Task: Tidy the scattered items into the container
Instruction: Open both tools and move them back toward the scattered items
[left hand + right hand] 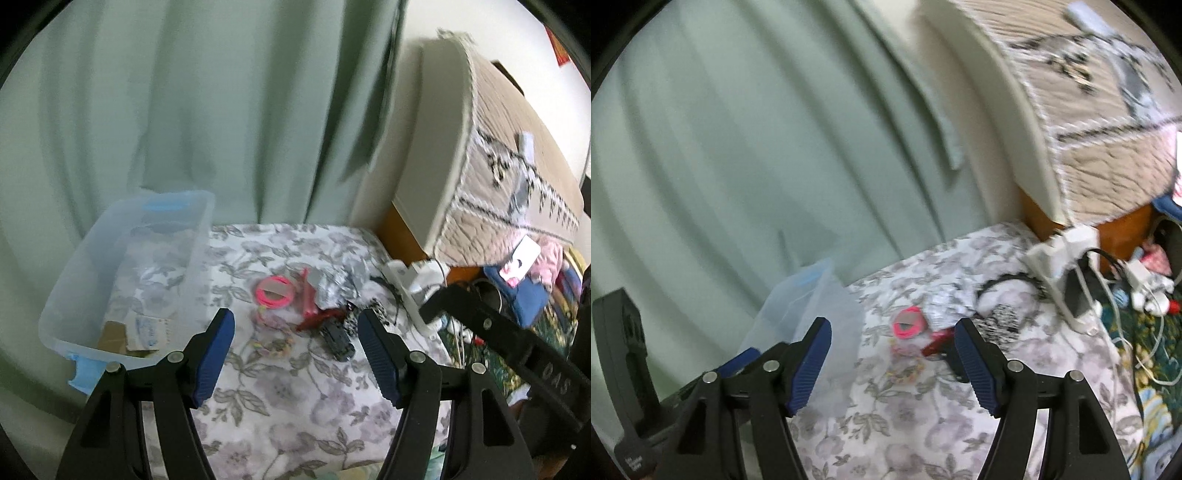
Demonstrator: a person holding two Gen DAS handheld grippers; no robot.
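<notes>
A clear plastic bin (122, 277) with blue handles stands at the left on the floral cloth (295, 406); cardboard and paper packets lie in it. To its right is a small heap: a pink ring (275, 291), a silver foil packet (332, 284), a red item (314, 317), a black clip (336, 338), a black-and-white patterned piece (376, 310) and a beaded bracelet (273, 343). My left gripper (295, 317) hangs open above the heap, nothing between its pads. My right gripper (893, 326) is open too, short of the pink ring (909, 323) and the red item (936, 345), with the bin (812, 299) to its left.
A green curtain (203, 110) hangs behind the table. At the right stand a white power strip (413, 291) with cables, a black hairband (1008, 284), a wooden edge (402, 236) and a bed with a quilted cover (517, 166). The right gripper's black body (498, 332) crosses the left view.
</notes>
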